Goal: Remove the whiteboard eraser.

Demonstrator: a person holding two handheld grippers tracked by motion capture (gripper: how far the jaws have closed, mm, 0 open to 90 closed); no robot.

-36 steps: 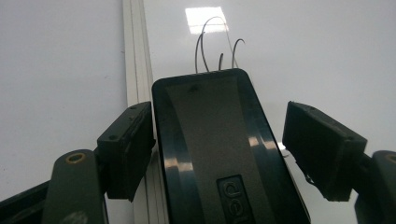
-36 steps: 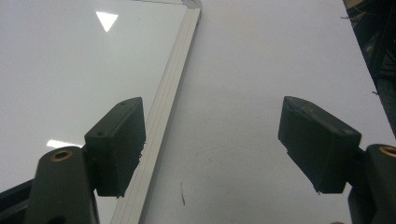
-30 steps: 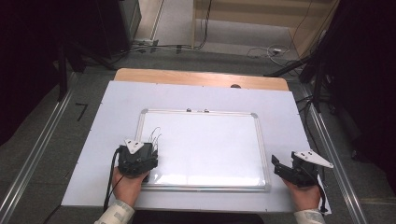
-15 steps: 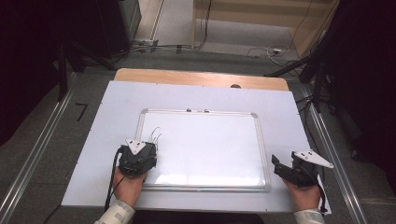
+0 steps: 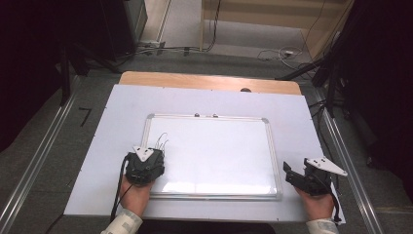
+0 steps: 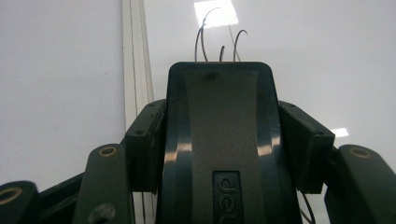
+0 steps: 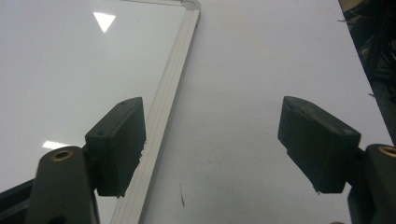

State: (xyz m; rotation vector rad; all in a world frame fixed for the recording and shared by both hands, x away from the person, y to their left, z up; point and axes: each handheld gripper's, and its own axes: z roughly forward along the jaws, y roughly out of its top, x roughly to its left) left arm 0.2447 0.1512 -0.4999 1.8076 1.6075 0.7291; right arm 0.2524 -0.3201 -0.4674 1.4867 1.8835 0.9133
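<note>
A person's left gripper [image 5: 146,165] clamps a dark, hard-plastic whiteboard eraser [image 6: 219,140], rounded at its corners and stamped with raised lettering, its two black jaws having just closed until their pads press on both of its flanks. In the high view, the eraser sits over the near left corner of the whiteboard [image 5: 214,151], a glossy white rectangle with a thin silvery ribbed frame and grey corner caps that lies flat on a matte pale sheet [image 5: 292,112] spread over a wooden table [image 5: 195,80]. A few thin, curved pen strokes [image 6: 219,42] mark the board just beyond the eraser's tip. The right gripper [image 7: 212,149], held near the board's right edge, stands wide with nothing between its blocky black pads, one over the frame and the other over the sheet.
</note>
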